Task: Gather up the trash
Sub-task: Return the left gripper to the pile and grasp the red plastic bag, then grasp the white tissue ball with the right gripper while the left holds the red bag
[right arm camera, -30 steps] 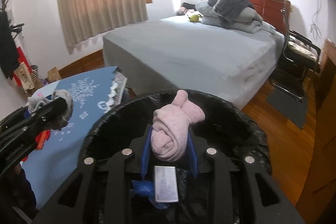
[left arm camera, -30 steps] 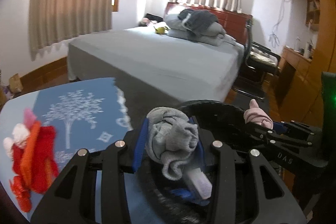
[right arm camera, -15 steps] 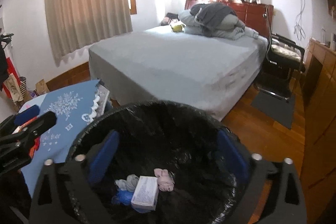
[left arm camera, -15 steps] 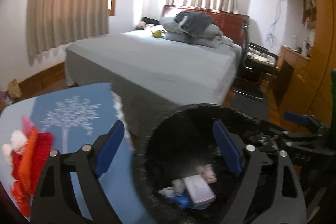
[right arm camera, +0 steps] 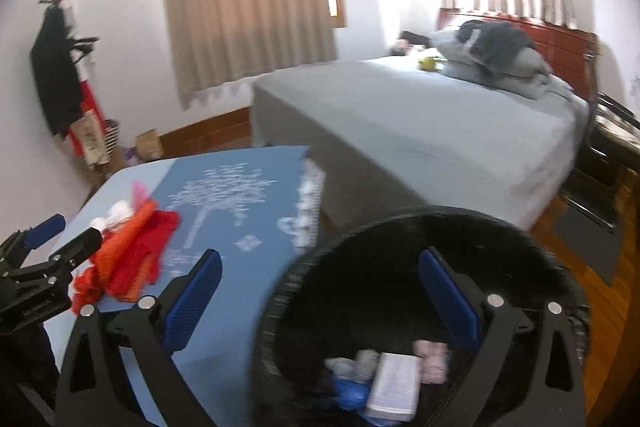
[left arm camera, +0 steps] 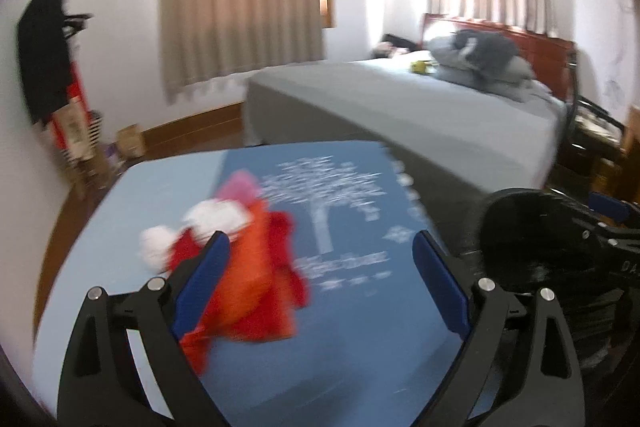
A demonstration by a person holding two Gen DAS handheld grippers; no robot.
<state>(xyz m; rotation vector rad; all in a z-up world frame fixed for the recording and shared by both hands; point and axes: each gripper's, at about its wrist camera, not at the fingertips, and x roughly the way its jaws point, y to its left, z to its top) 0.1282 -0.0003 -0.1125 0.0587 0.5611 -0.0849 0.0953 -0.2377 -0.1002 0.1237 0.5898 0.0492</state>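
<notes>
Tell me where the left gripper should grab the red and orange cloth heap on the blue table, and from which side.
Grip the raised orange ridge of the red and orange cloth heap, probably coming from above. The heap lies flat and floppy on the blue table, so only that fold gives the fingers something to pinch. The left gripper is open and already points at it.

**Room to move over table and bin**

Open blue cloth (left arm camera: 352, 307) right of the red pile (left arm camera: 256, 275); bare strip along the table's near edge. Bin (right arm camera: 400, 227) hard against the table's right side, mouth unobstructed above. Bed (right arm camera: 420, 119) close behind both.
</notes>
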